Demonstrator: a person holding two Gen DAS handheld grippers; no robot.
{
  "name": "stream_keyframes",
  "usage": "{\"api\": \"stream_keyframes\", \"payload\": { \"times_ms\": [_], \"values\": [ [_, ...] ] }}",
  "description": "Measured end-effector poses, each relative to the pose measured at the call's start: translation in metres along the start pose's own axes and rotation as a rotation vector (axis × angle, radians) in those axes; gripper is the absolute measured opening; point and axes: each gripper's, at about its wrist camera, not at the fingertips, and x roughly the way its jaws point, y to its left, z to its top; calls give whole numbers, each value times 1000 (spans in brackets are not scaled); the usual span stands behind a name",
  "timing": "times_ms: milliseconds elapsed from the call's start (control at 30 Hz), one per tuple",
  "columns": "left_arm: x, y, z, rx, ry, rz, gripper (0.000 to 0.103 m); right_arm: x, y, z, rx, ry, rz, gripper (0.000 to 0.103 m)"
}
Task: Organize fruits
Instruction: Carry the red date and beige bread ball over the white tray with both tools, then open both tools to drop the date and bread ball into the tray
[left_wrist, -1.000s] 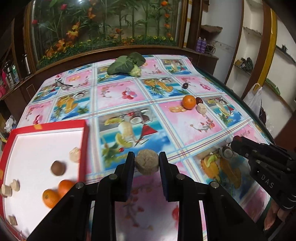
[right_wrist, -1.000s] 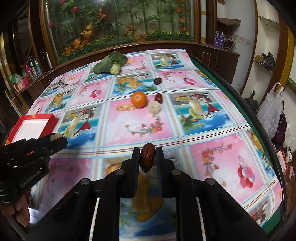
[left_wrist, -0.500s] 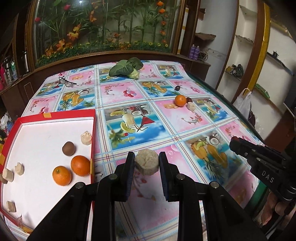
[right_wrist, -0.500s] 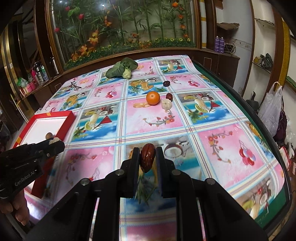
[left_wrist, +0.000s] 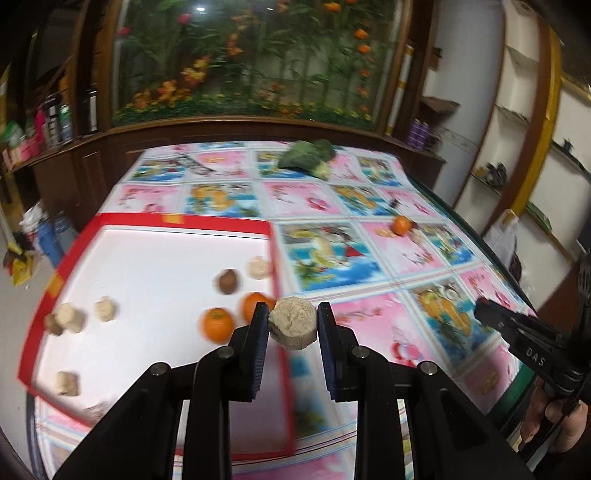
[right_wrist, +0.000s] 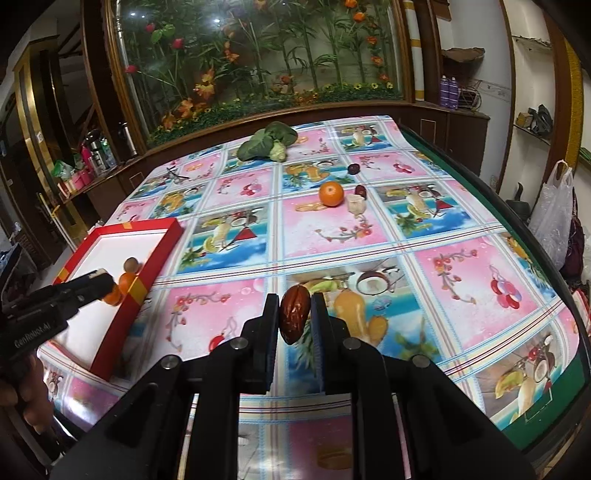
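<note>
Both grippers had shifted toward the red tray (left_wrist: 274, 258): left gripper (left_wrist: 293, 326) clamped a beige chunk (left_wrist: 293, 326), right gripper (right_wrist: 294, 319) pinched a brown date (right_wrist: 293, 318) standing upright, long axis vertical.

Left tongs (left_wrist: 293, 325), right tongs (right_wrist: 294, 317): both clamped.

Table under a fruit-print cloth (right_wrist: 332, 236) bears a red-rimmed white tray (right_wrist: 147, 264) at left, a leafy green vegetable (right_wrist: 267, 146) at the far edge, and one orange (right_wrist: 331, 193) beside a pale chunk (right_wrist: 356, 204) and two dark dates (right_wrist: 360, 191).
</note>
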Motion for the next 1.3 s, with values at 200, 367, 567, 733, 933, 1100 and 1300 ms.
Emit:
{"api": "stream_keyframes", "payload": {
  "times_ms": [200, 367, 567, 733, 933, 1100, 1300],
  "values": [
    [-13, 45, 1, -79, -30, 103, 25, 3, 14, -5, -21, 9, 50, 19],
    [-15, 79, 2, -142, -32, 173, 25, 7, 33, -4, -53, 11, 107, 19],
    [-12, 101, 1, -178, -27, 219, 25, 15, 70, 3, -115, 16, 197, 19],
    [-7, 112, -2, -190, -11, 229, 25, 24, 108, 8, -179, 25, 282, 19],
    [6, 117, -7, -191, 27, 226, 25, 36, 146, 6, -238, 49, 358, 19],
    [9, 120, -7, -192, 35, 245, 25, 48, 166, 2, -266, 79, 387, 19],
    [14, 132, -10, -219, 59, 295, 25, 58, 179, -1, -285, 108, 403, 19]
  ]
}}
